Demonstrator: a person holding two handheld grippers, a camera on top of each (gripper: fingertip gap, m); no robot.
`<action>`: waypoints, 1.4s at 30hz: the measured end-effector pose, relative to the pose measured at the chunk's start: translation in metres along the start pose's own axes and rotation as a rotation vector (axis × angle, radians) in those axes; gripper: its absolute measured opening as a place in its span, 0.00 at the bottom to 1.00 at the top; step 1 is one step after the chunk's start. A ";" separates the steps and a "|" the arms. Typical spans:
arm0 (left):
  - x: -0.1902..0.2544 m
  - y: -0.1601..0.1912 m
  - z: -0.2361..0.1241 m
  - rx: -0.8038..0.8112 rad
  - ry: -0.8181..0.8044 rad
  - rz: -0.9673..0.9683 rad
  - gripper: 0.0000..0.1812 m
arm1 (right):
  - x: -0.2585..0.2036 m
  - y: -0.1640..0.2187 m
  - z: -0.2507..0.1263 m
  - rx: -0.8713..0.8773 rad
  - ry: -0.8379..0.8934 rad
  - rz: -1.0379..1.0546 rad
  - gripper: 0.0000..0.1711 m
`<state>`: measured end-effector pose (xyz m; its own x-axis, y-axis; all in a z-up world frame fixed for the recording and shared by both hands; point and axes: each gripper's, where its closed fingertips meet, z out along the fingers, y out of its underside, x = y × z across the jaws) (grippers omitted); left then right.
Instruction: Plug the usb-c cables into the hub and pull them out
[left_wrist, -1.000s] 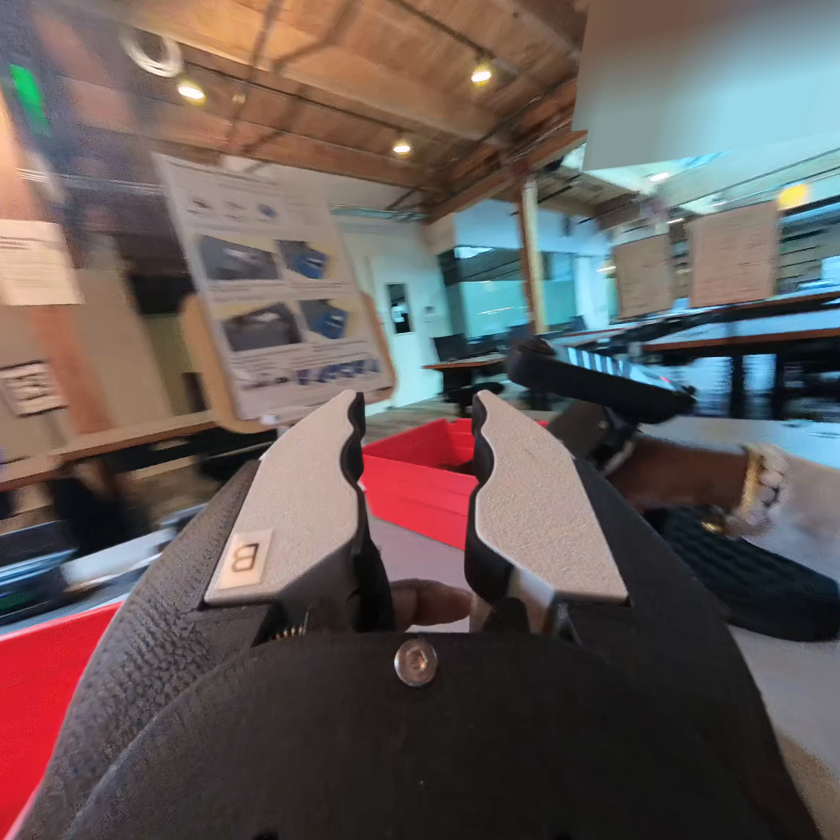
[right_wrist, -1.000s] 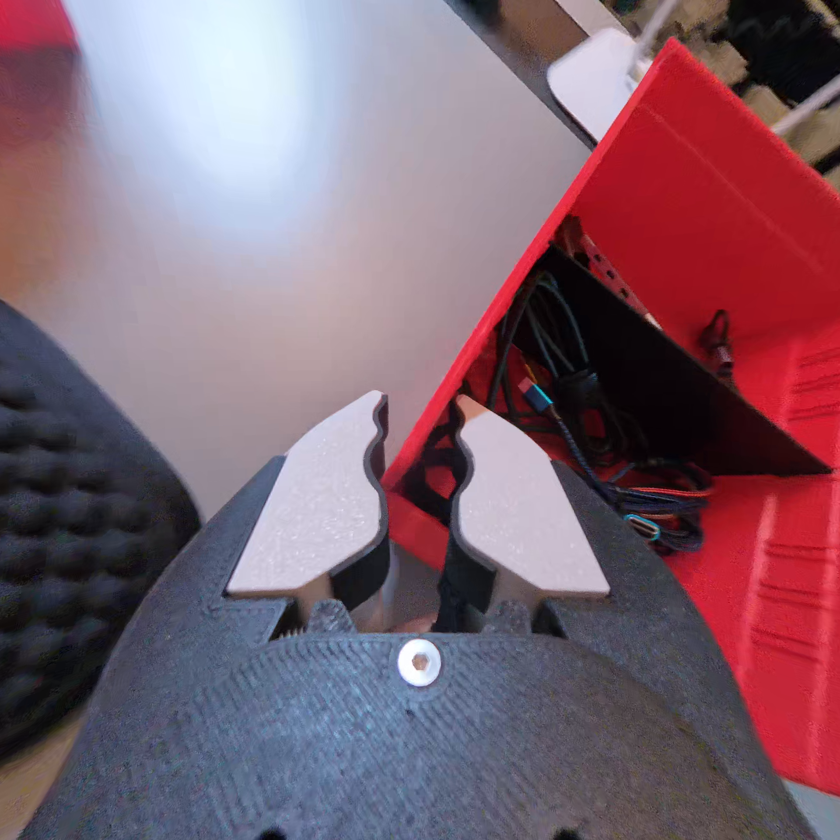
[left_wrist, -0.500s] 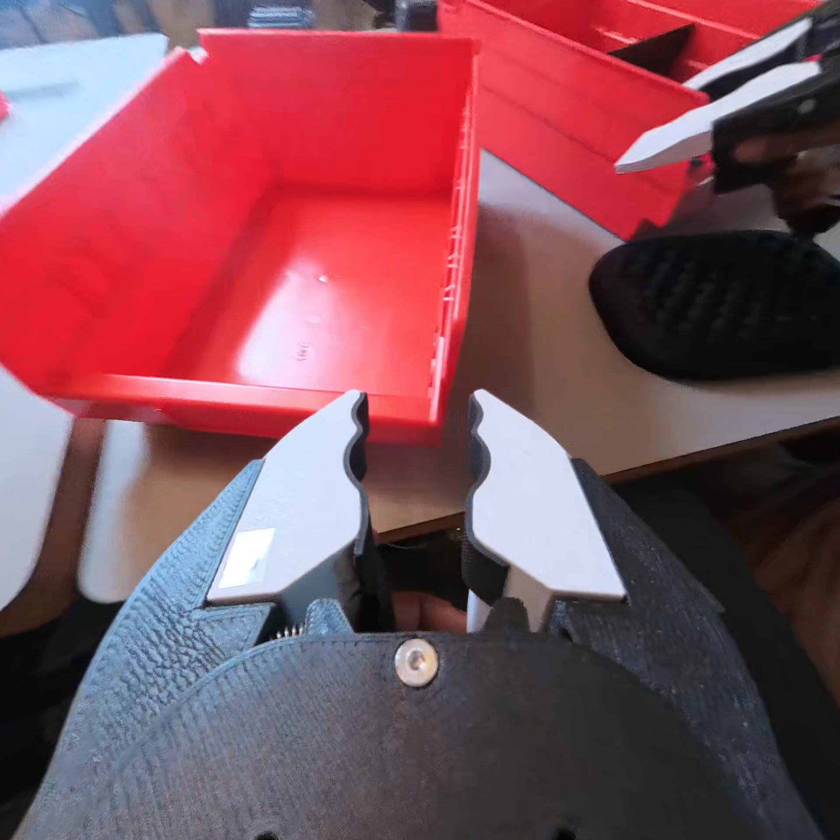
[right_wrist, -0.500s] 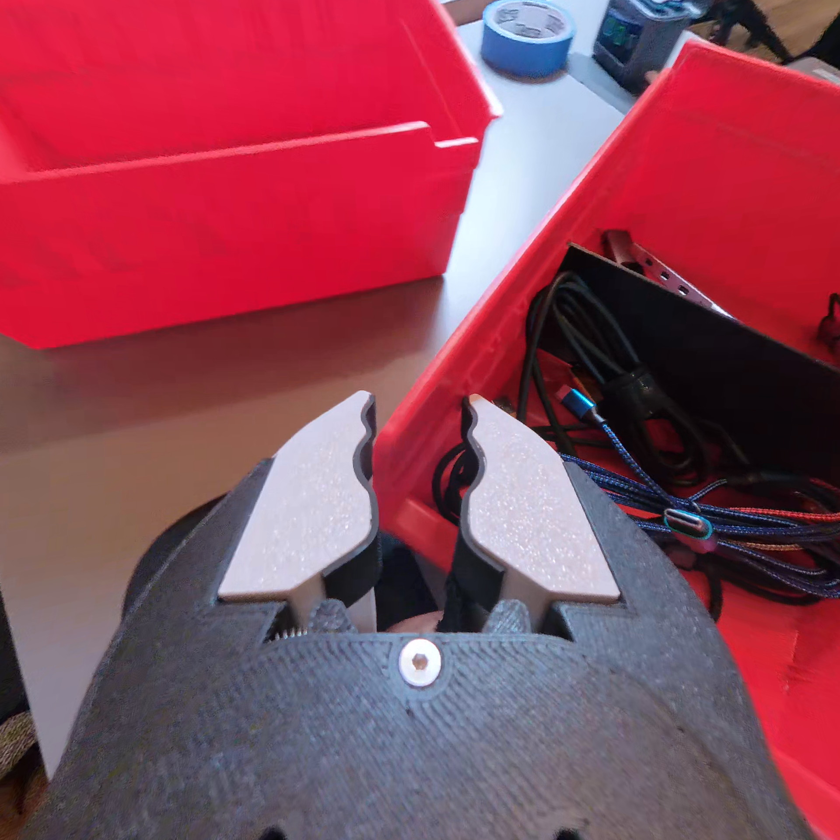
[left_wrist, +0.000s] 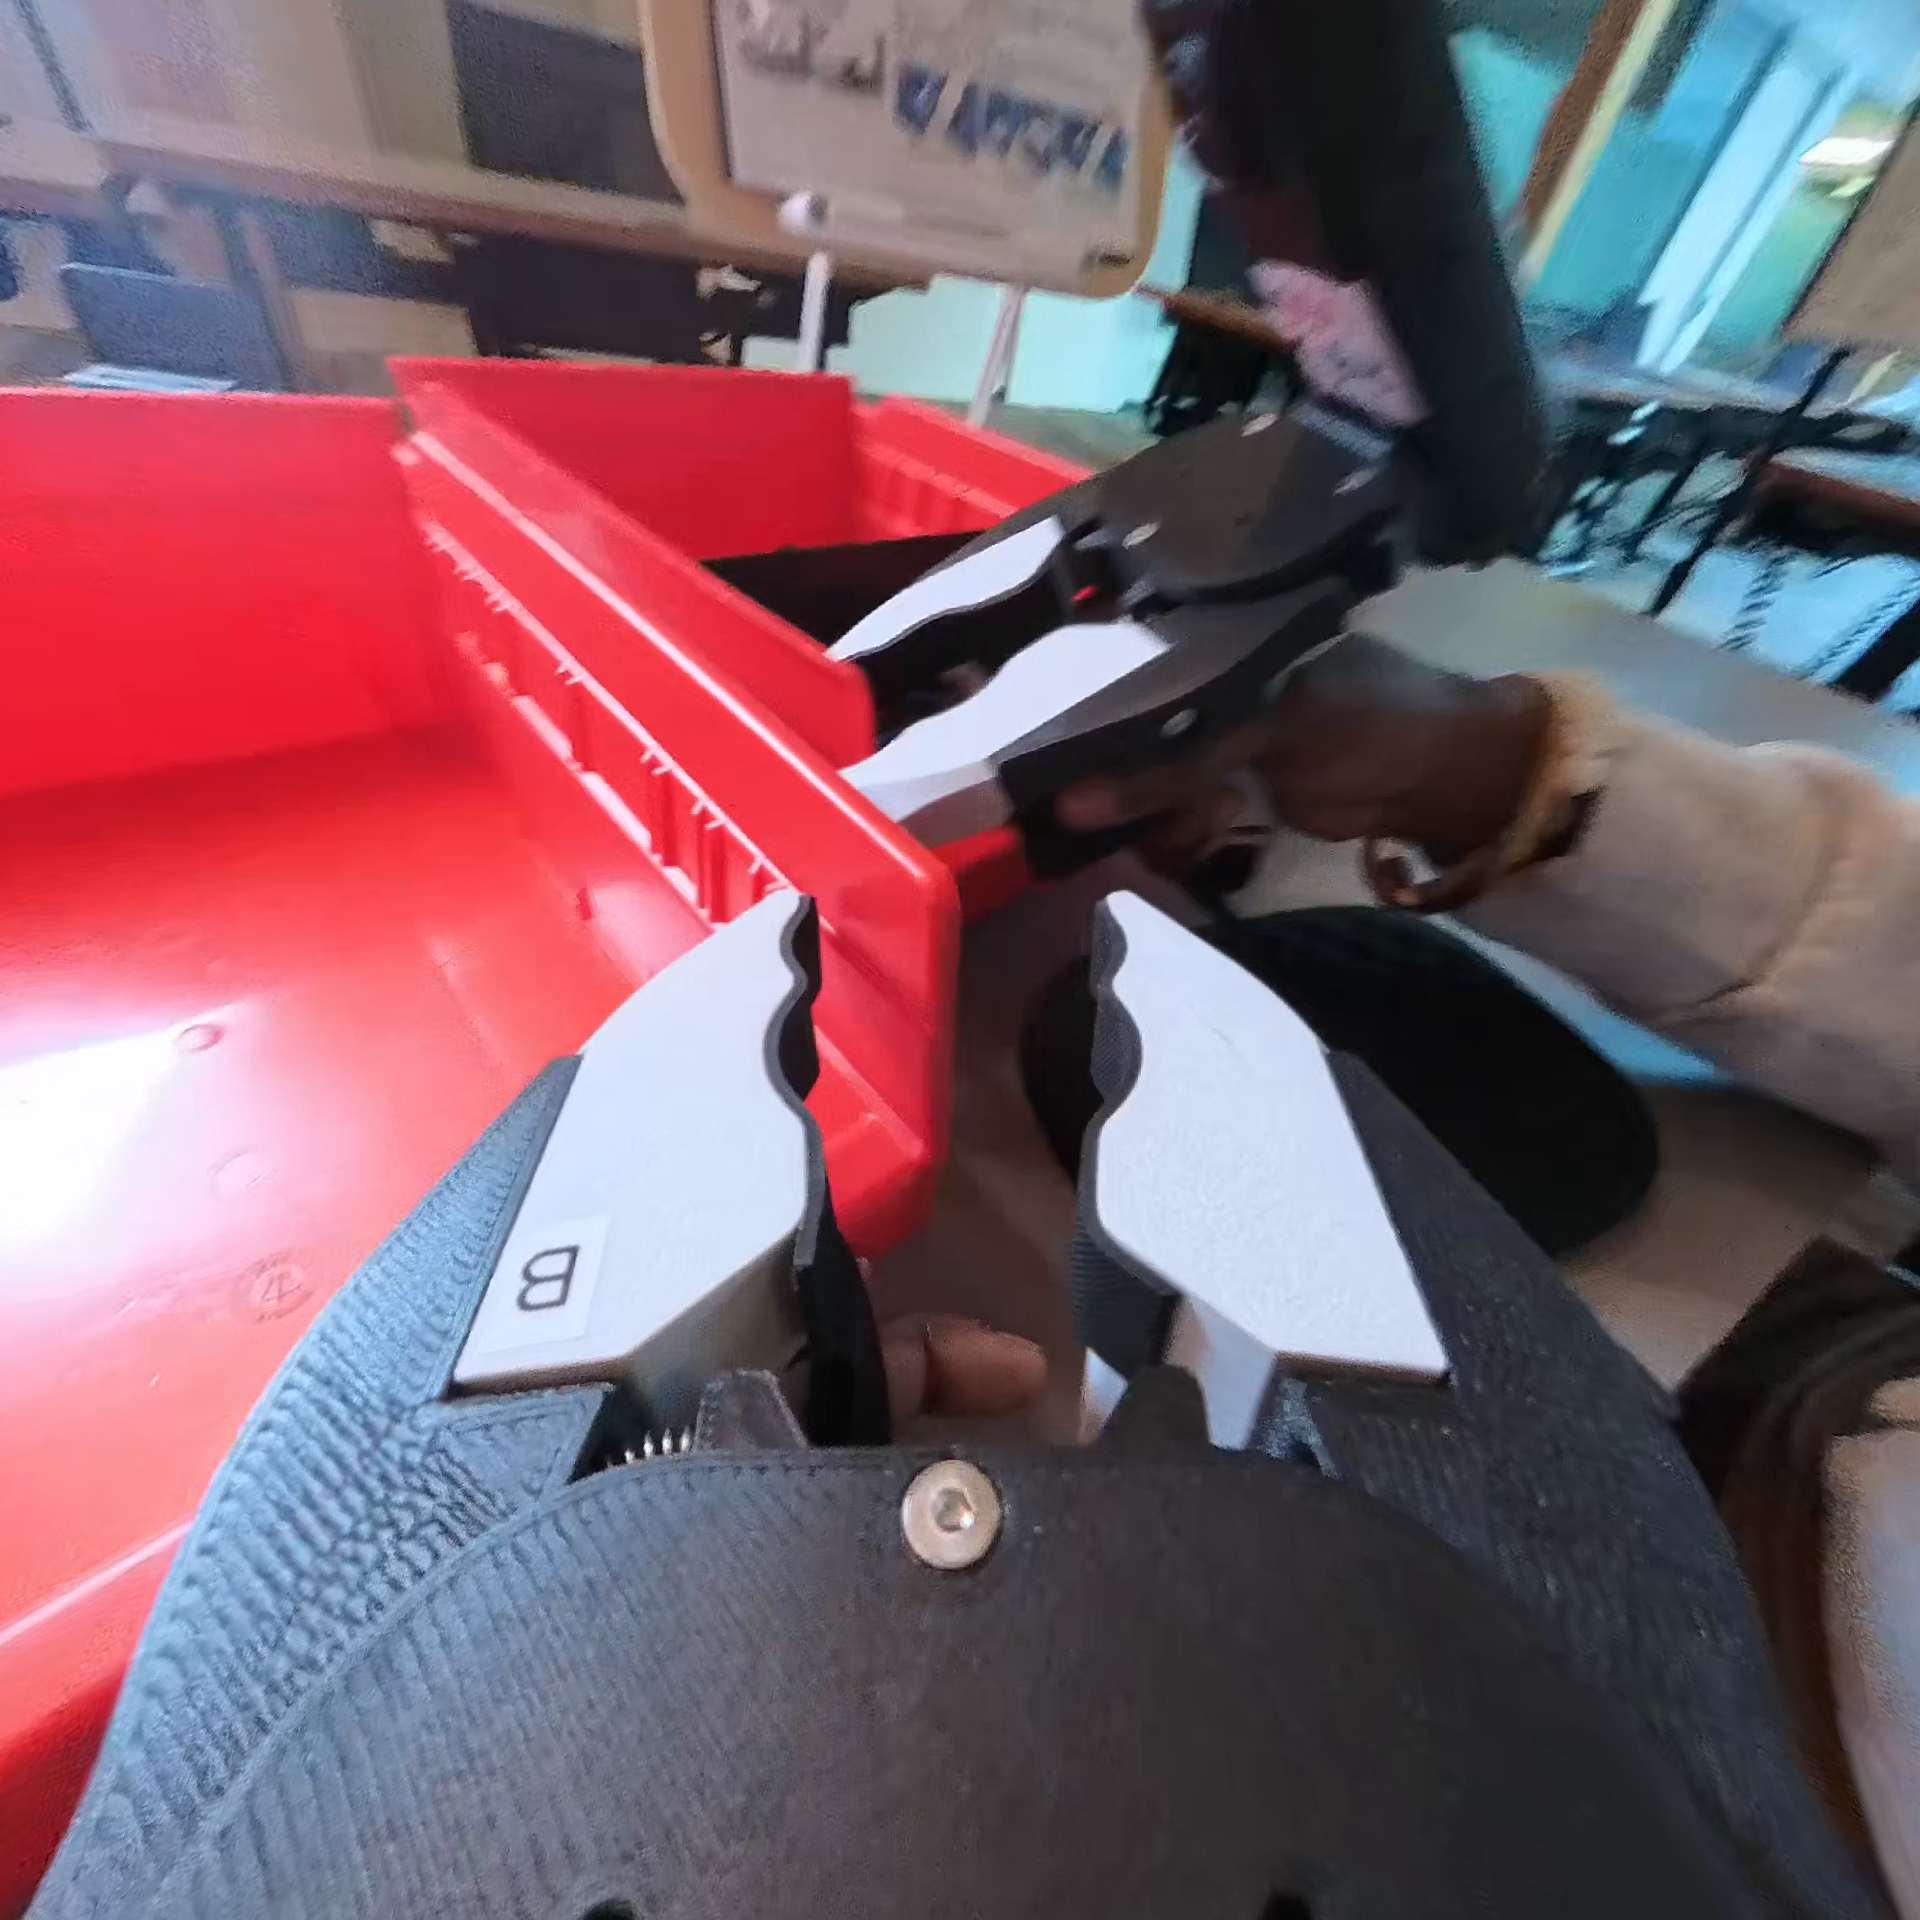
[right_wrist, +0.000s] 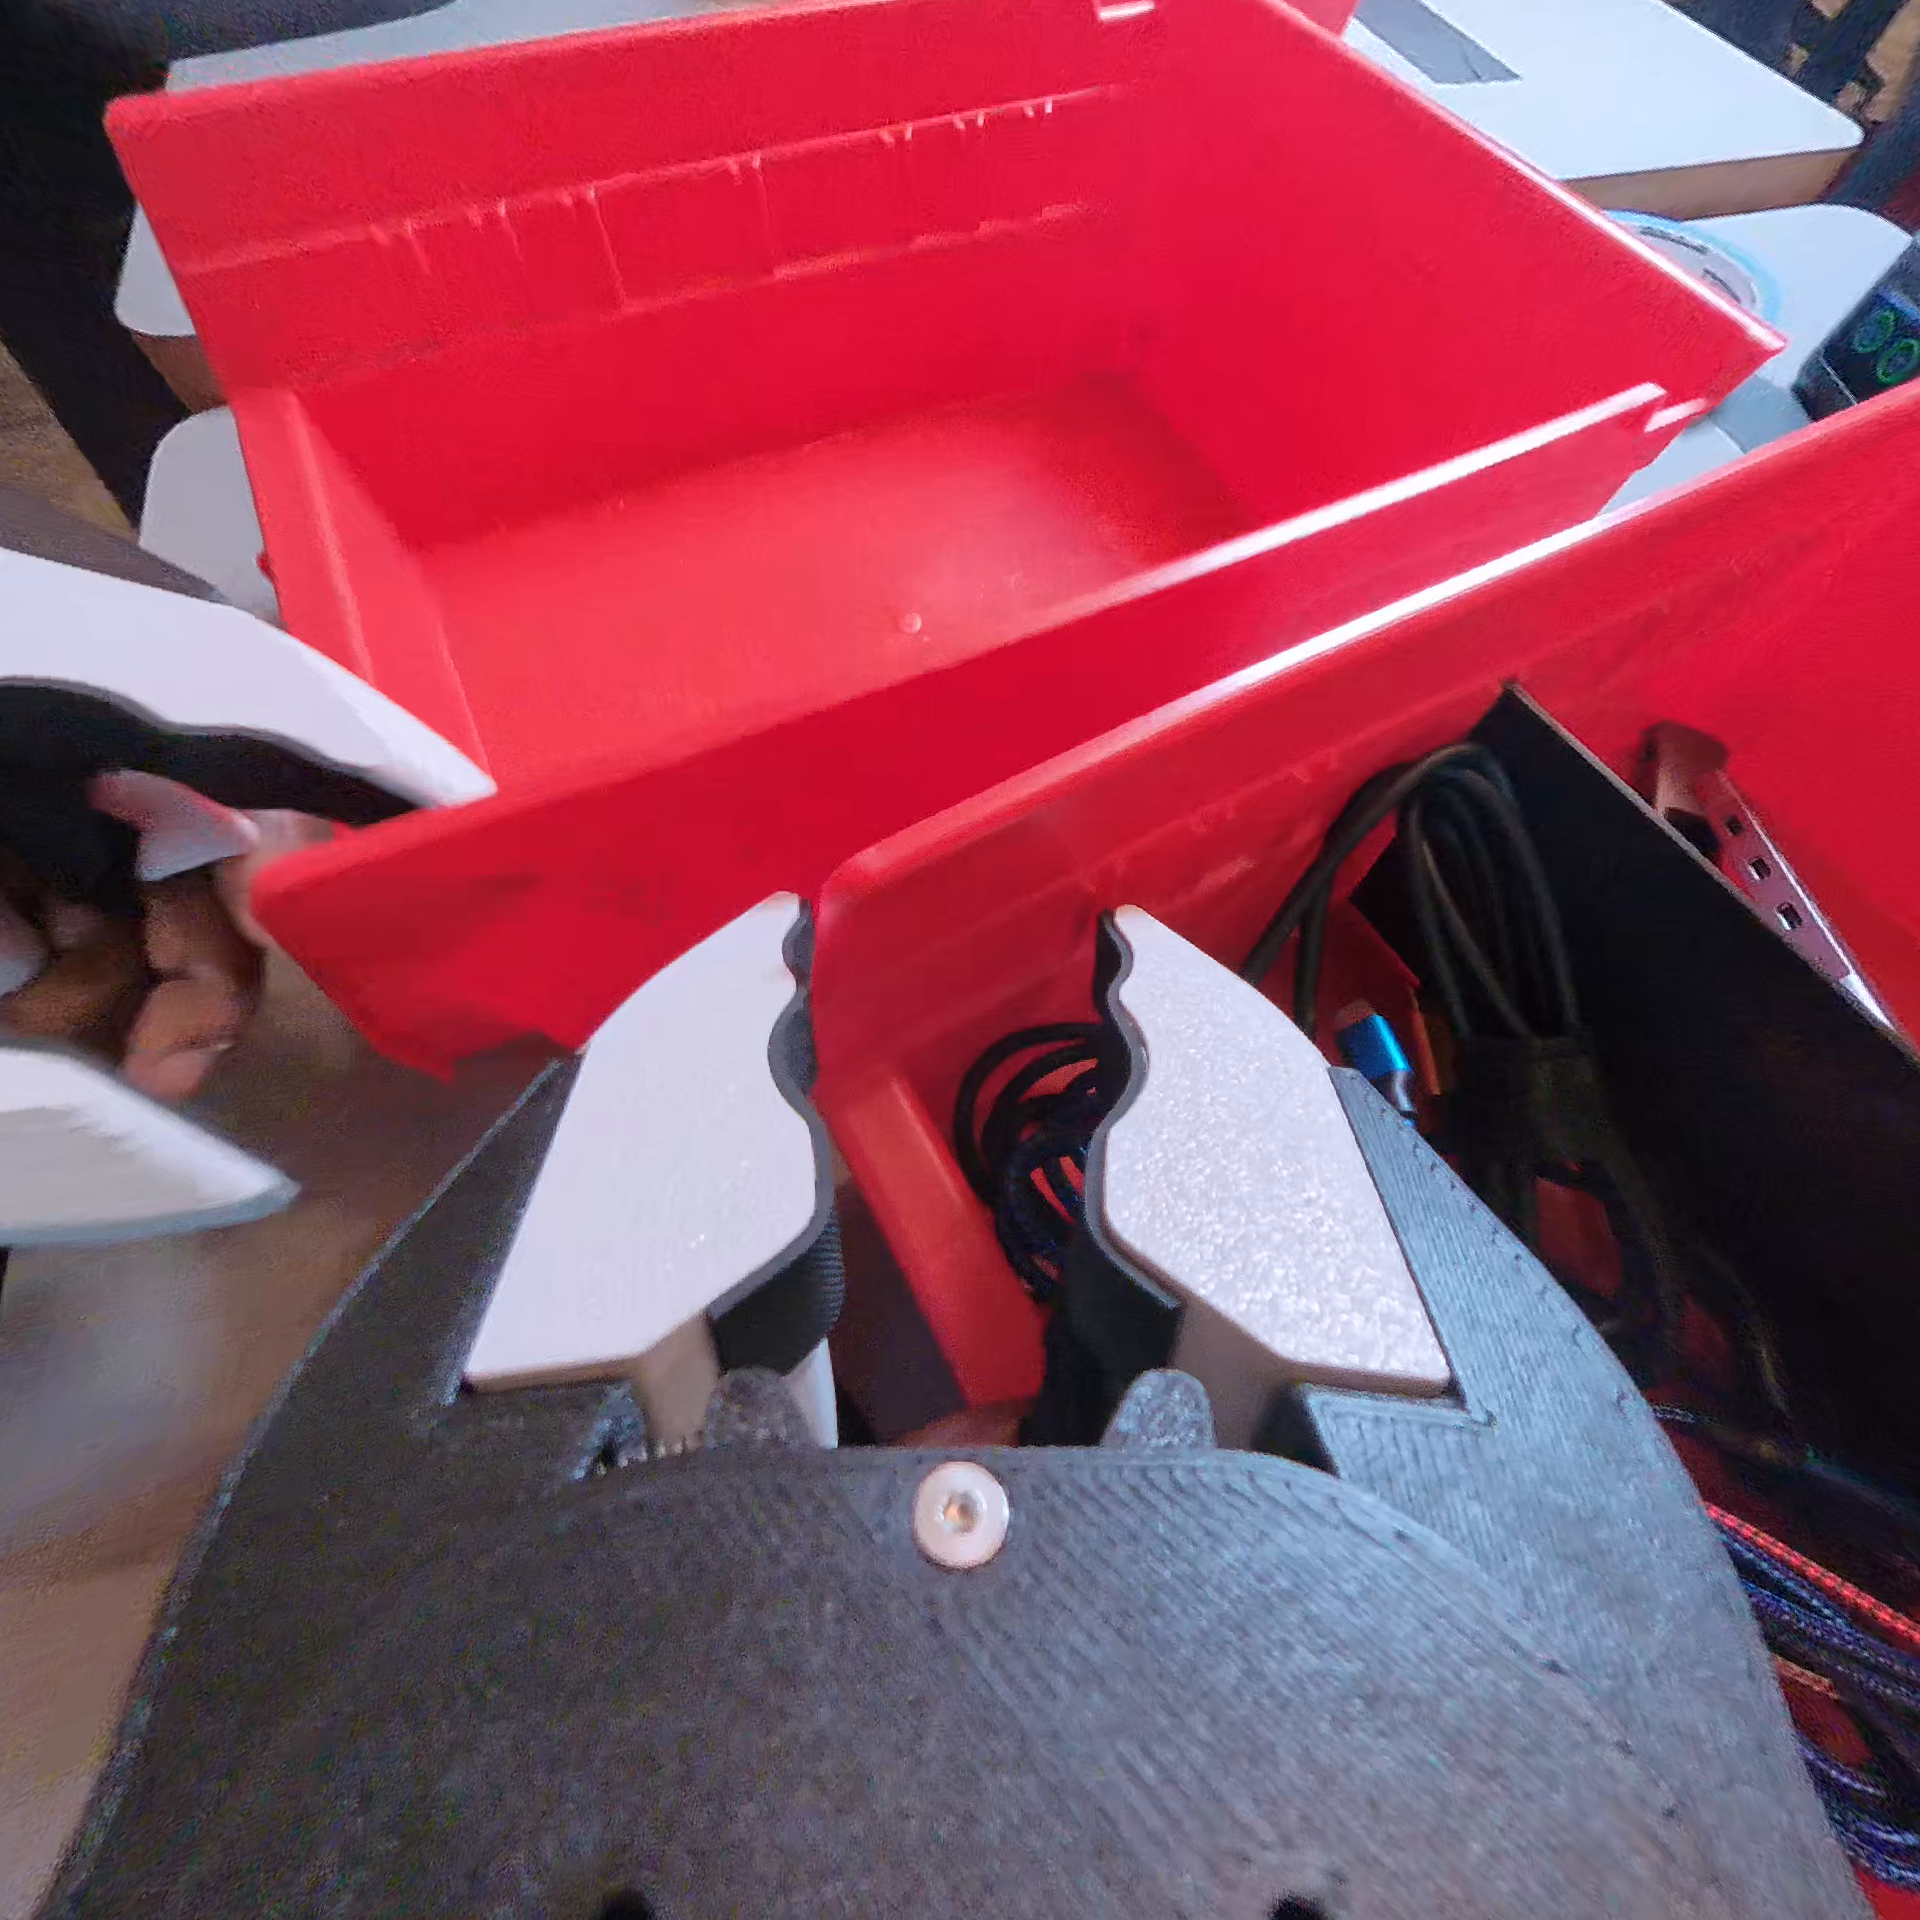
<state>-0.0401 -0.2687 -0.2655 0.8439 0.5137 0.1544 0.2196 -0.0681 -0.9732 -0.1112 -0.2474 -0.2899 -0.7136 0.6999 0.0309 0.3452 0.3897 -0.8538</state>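
Observation:
My right gripper (right_wrist: 954, 935) is open and empty, its jaws either side of the near corner of the red cable bin (right_wrist: 1299, 727). In that bin lie a black coiled cable (right_wrist: 1475, 904), a blue-tipped plug (right_wrist: 1371, 1039) and dark braided cables (right_wrist: 1039, 1132). A black divider (right_wrist: 1714, 1091) stands behind them, with the silver hub (right_wrist: 1756, 852) leaning beyond it. My left gripper (left_wrist: 951, 935) is open and empty at the right wall of the empty red bin (left_wrist: 312, 883). The right gripper (left_wrist: 842, 717) shows over the cable bin (left_wrist: 675, 457).
The empty red bin (right_wrist: 831, 582) sits left of the cable bin. The left gripper's fingers (right_wrist: 208, 675) show at the far left. A black textured pad (left_wrist: 1403, 1070) lies on the table under a cream sleeve (left_wrist: 1714, 894). A black device with green lights (right_wrist: 1881, 343) stands far right.
The left view has swung from looking down into the empty bin to looking level along its right wall. The right gripper has moved over the cable bin's near corner. Both stay open.

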 end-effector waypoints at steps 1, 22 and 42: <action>0.004 -0.004 -0.002 0.014 0.022 -0.005 0.27 | 0.002 -0.001 0.002 0.007 -0.017 -0.006 0.30; -0.133 0.021 -0.132 -0.034 -0.749 0.022 0.04 | -0.059 -0.005 -0.026 0.233 0.094 0.142 0.30; -0.071 -0.074 -0.156 0.126 -0.902 0.224 0.07 | -0.043 -0.051 -0.075 0.438 0.431 -0.114 0.06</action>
<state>-0.0401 -0.4342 -0.1780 0.1503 0.9725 -0.1777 -0.0013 -0.1795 -0.9838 -0.0524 -0.2527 -0.2086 -0.3900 0.8824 0.2631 -0.0661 0.2582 -0.9638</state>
